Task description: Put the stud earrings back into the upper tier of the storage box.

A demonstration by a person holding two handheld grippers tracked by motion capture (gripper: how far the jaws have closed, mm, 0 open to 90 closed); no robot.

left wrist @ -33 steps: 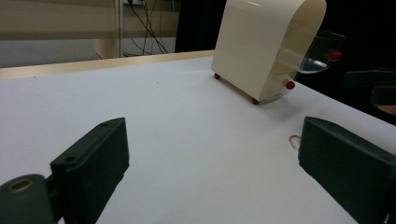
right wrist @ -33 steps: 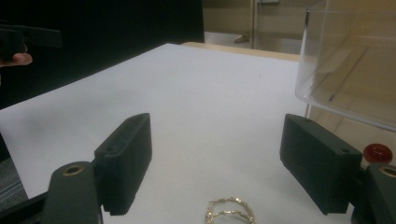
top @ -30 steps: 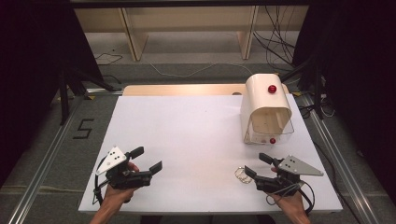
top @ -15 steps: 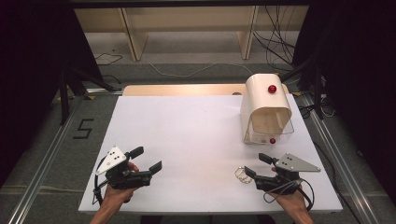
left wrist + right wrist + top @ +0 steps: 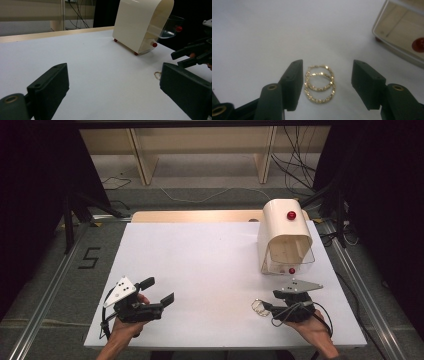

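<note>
Two linked gold rings (image 5: 319, 83) lie flat on the white table (image 5: 210, 265), also seen as gold rings (image 5: 259, 307) at the front right. My right gripper (image 5: 327, 73) is low over them with one jaw on each side. Its jaws have just been closing, the rings sit between them, and a gap remains on the right side, so it is open. In the high view the right gripper (image 5: 270, 306) points left at the rings. My left gripper (image 5: 159, 291) hovers at the front left, open and empty, as the left gripper (image 5: 115, 85) view confirms.
A cream box (image 5: 285, 232) with a red knob and a raised clear lid stands at the back right, just beyond the right gripper. The cream box (image 5: 140, 25) also appears in the left gripper view. A wooden board (image 5: 195, 216) borders the table's far edge.
The right gripper has edged left toward the rings and its jaws stand narrower. The left gripper has not moved.
</note>
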